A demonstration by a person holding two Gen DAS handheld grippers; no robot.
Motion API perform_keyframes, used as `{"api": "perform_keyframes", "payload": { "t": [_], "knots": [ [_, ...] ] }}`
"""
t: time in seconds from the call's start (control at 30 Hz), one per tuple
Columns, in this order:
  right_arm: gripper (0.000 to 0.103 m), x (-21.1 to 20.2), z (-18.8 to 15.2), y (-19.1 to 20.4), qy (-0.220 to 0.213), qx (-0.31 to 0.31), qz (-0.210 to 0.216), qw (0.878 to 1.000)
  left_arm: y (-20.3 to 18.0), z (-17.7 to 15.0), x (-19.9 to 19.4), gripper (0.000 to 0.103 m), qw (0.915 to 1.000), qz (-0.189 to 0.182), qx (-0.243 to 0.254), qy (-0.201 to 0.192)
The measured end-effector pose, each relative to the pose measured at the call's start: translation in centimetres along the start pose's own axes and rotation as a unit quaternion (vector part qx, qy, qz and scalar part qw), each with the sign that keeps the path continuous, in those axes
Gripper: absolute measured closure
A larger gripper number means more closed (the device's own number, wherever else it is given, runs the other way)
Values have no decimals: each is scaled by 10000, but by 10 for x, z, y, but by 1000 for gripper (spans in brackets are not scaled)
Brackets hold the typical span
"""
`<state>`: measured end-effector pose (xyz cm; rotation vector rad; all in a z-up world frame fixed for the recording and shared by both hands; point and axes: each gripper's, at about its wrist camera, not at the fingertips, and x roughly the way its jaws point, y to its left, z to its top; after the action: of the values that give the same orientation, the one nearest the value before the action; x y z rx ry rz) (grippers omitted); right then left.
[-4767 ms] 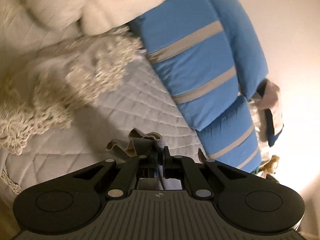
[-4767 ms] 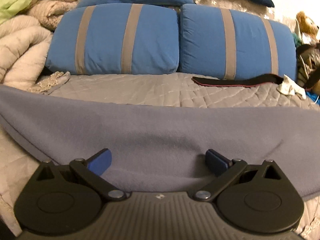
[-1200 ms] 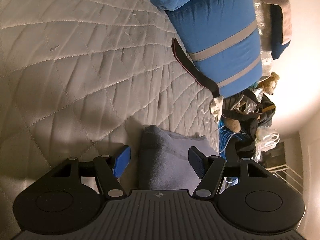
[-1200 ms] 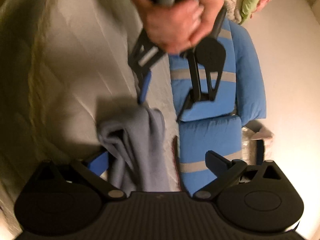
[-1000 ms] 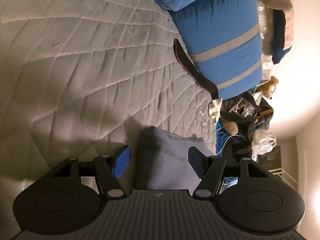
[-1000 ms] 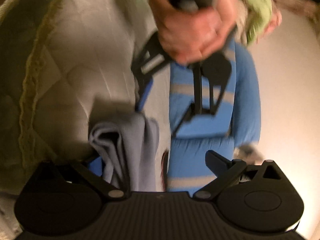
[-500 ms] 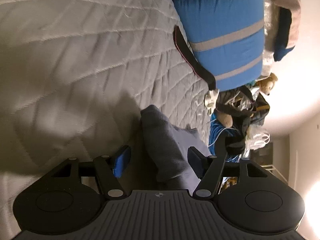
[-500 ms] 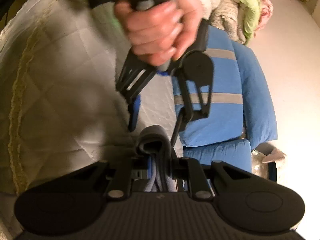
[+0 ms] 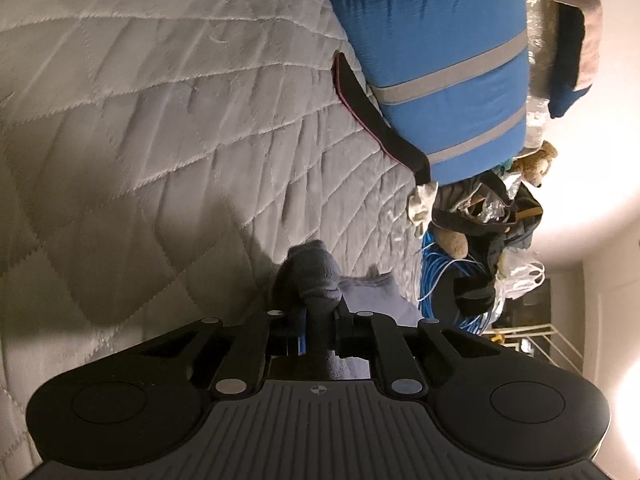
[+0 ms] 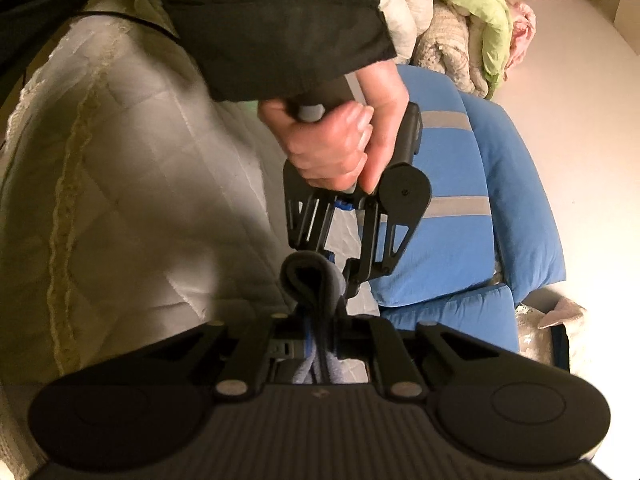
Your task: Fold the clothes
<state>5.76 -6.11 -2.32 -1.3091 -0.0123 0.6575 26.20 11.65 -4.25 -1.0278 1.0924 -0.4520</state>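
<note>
left wrist view: mounted behind the left gripper, looking forward along its fingers, close above the grey quilted bedspread; frame rolled sideways, so the blue cushion with grey stripes sits upper right and the cluttered room edge with a brown teddy bear at right.

right wrist view: mounted behind the right gripper, also close to the bed, facing the person's left hand and the left gripper just ahead.

shared: folded grey-blue fleece cloth in near foreground, bedspread, striped cushion.
</note>
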Motion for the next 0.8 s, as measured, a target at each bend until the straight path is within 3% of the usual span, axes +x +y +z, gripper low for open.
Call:
{"api": "perform_keyframes", "payload": {
  "t": [0.33, 0.63, 0.7, 0.77, 0.8],
  "knots": [
    [103, -17, -3, 5, -25, 89, 57, 9999, 7, 10, 2, 91, 9997, -127, -29, 189],
    [103, -27, -4, 9, -35, 71, 105, 9999, 11, 14, -2, 84, 9993, -191, -154, 294],
    [103, -29, -4, 10, -38, 44, 125, 9999, 16, 15, -6, 82, 9993, -139, -275, 212],
    [103, -31, -4, 11, -52, 46, 136, 9999, 15, 16, -17, 69, 9995, 211, -219, -101],
    [103, -32, -4, 12, -59, 48, 141, 9999, 15, 16, -23, 67, 9986, 407, -179, -273]
  ]
}}
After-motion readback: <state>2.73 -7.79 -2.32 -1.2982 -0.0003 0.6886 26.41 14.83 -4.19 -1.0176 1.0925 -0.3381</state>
